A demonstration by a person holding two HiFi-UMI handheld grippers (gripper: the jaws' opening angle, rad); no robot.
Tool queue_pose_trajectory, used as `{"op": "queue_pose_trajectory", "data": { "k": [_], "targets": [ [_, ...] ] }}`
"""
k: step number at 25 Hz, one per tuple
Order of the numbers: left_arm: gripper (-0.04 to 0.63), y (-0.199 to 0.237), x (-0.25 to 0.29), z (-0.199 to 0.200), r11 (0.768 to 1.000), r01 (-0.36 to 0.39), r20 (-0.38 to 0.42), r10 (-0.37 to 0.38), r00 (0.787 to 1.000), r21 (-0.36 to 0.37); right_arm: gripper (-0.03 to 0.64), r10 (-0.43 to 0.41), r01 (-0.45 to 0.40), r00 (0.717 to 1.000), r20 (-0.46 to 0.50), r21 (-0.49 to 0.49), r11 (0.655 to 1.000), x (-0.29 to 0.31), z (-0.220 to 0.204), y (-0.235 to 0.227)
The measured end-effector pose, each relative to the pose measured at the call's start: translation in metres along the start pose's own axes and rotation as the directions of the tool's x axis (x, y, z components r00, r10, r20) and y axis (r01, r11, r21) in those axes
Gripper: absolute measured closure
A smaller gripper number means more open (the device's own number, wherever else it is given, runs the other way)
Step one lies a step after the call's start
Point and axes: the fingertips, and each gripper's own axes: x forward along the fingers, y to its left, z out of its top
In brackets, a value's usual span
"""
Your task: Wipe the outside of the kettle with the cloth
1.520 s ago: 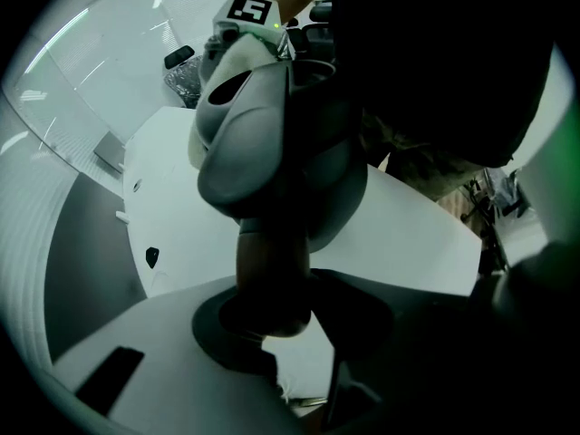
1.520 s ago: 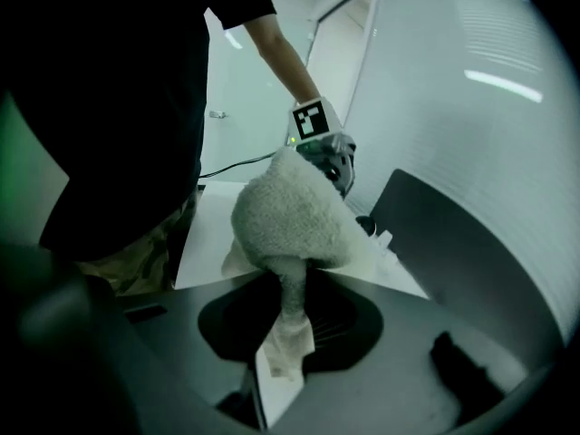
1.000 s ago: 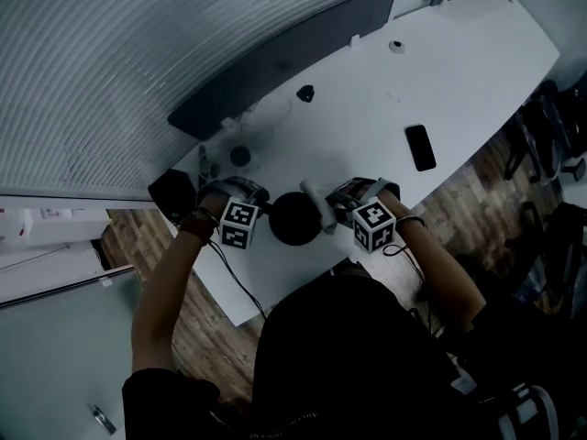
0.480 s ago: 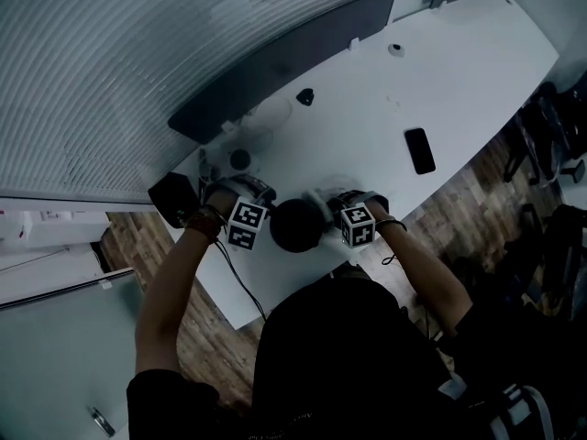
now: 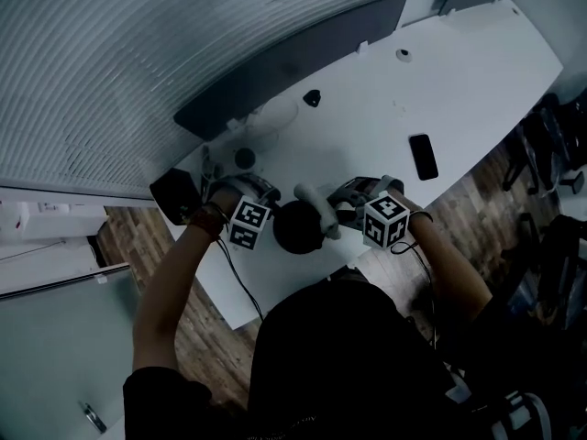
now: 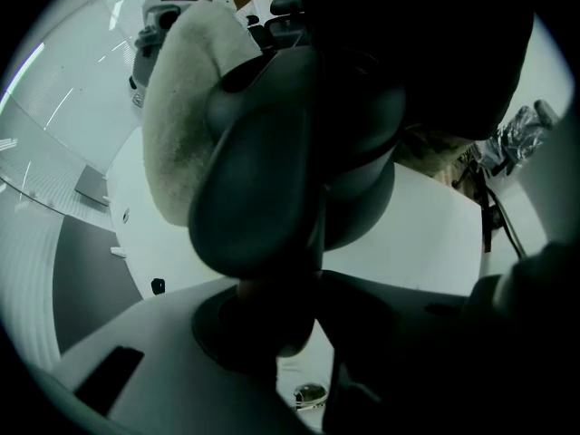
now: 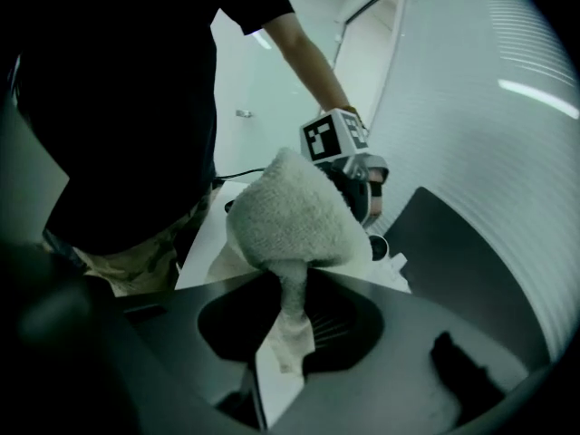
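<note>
One black kettle (image 5: 295, 229) stands near the front edge of the white table (image 5: 459, 71), between my two grippers. The pale cloth (image 7: 290, 216) is bunched against its upper side, on the flank facing my right hand, so I judge the wipe to be under way rather than finished. Nothing on the dark shell shows which parts are already clean. I would count the lower body and the side under my left hand as yet to do.

The left gripper (image 6: 299, 333) points almost straight down and has its jaws clamped on a dark part of the kettle, the handle I think, steadying it. The right gripper (image 7: 288, 324) has its jaws closed on a twisted neck of the cloth, with the bulk ballooning out beyond the tips.
</note>
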Motion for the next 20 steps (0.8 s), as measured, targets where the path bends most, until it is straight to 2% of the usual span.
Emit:
{"op": "queue_pose_trajectory", "data": {
  "k": [2,5,15,20],
  "targets": [
    [0.465,-0.004,0.001,0.0,1.0,0.014,-0.005,-0.014,1.0,-0.004,0.546,0.056,-0.057,0.998,-0.019,-0.073,0.996,0.011,0.011,0.001],
    [0.465,-0.003,0.0,-0.002,0.999,0.007,0.0,-0.007,1.0,-0.031,0.546,0.093,-0.096,0.995,-0.034,-0.112,0.989,0.013,0.013,-0.002],
    [0.465,0.0,-0.002,0.0,0.999,0.003,0.011,-0.003,1.0,-0.041,0.546,0.131,-0.133,0.99,-0.043,-0.053,0.99,0.015,-0.004,-0.002],
    [0.465,0.0,-0.002,0.0,0.998,0.006,0.01,-0.006,1.0,-0.055,0.546,0.171,-0.184,0.975,-0.142,-0.08,0.98,0.028,-0.033,0.005]
  ]
}}
